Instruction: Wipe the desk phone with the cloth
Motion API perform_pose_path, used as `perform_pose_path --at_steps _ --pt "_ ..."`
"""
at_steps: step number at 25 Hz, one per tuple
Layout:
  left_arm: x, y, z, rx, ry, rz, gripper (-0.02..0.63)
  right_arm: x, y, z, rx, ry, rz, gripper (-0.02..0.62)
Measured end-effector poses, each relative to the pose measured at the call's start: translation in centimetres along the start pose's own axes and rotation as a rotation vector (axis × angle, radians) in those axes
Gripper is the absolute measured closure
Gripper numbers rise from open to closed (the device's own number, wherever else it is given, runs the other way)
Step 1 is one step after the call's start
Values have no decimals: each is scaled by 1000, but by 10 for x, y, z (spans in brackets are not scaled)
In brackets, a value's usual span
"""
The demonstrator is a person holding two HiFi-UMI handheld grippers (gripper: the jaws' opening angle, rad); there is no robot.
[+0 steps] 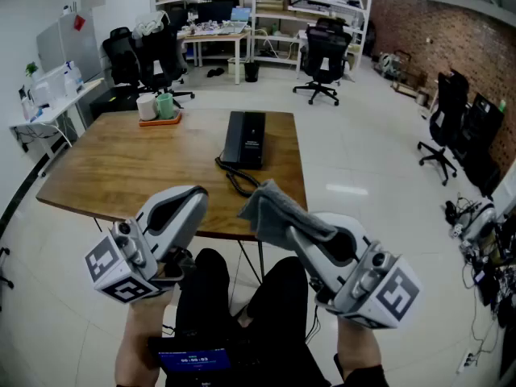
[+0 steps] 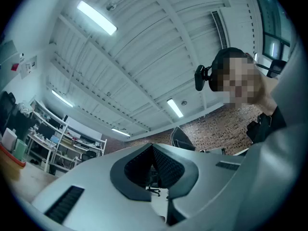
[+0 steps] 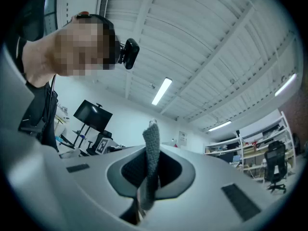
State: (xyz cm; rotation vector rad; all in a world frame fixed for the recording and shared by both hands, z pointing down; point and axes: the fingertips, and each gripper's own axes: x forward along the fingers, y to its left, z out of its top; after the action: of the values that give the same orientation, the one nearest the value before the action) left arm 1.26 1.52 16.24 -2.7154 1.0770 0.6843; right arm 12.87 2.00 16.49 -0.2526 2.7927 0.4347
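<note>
A black desk phone [image 1: 244,139] lies at the far middle of the wooden table [image 1: 129,168], its coiled cord [image 1: 234,177] trailing toward me. My right gripper [image 1: 284,220] is held below the table's near edge, shut on a grey cloth [image 1: 269,210] that sticks out past its tips. In the right gripper view the cloth [image 3: 150,165] stands pinched between the jaws, pointing up at the ceiling. My left gripper [image 1: 192,196] hovers beside it, near the table's front edge; its jaws meet with nothing between them [image 2: 152,154].
An orange tray [image 1: 159,120] with a white roll and a green cup sits at the table's far left corner. Black office chairs [image 1: 322,63] and shelves stand beyond the table. The person's legs and a small screen [image 1: 192,358] are below the grippers.
</note>
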Motion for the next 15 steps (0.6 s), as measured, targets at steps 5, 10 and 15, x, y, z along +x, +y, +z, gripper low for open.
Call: perform_pose_path --at_steps 5,10,15 --pt "2 34 1 8 12 -2 611 24 -17 -23 -5 34 -11 569" --pt "4 74 -7 5 33 -18 611 47 -34 -55 -10 86 -25 569" --pt "6 129 -30 -11 78 -3 611 66 -55 -97 25 178 -48 569"
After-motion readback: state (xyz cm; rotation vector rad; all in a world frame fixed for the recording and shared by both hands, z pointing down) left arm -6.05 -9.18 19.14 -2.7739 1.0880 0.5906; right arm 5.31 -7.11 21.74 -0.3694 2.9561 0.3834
